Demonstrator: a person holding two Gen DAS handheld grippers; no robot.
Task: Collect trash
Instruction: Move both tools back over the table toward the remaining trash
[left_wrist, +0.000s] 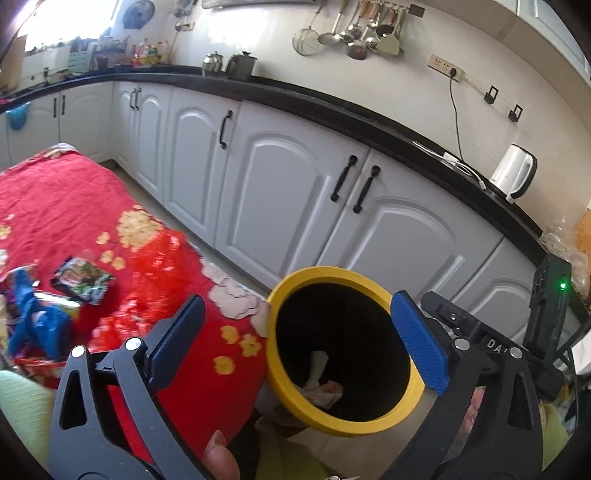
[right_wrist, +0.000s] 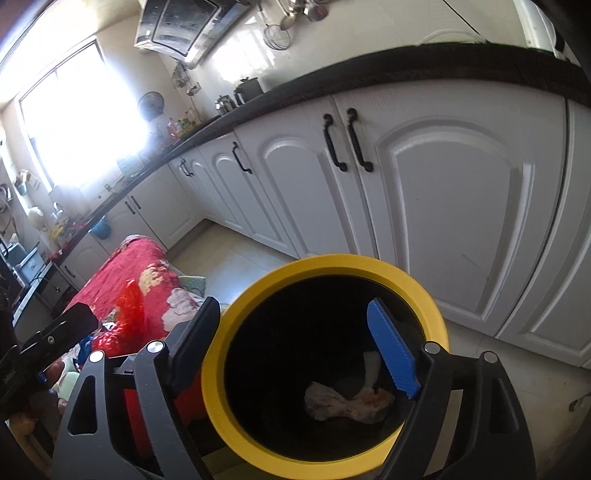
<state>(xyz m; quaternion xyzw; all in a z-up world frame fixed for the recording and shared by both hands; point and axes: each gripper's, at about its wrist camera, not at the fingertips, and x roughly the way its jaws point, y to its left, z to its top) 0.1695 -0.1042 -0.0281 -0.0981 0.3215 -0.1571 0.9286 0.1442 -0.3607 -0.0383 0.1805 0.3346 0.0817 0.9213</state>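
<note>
A black bin with a yellow rim (left_wrist: 284, 398) stands on the floor beside the red flowered table. Crumpled white tissues (left_wrist: 320, 384) lie in its bottom, also in the right wrist view (right_wrist: 347, 400). My left gripper (left_wrist: 295, 339) is open and empty, above the table edge and the bin. My right gripper (right_wrist: 295, 354) is open and empty, right over the bin's yellow rim (right_wrist: 214, 369). A colourful snack wrapper (left_wrist: 83, 279) and a blue plastic bag (left_wrist: 35, 321) lie on the table at the left.
White cabinets (left_wrist: 280, 192) with black handles under a black countertop (left_wrist: 332, 107) run behind the bin. A white kettle (left_wrist: 513, 171) and cables sit on the counter. The red cloth (right_wrist: 129, 291) covers the table left of the bin.
</note>
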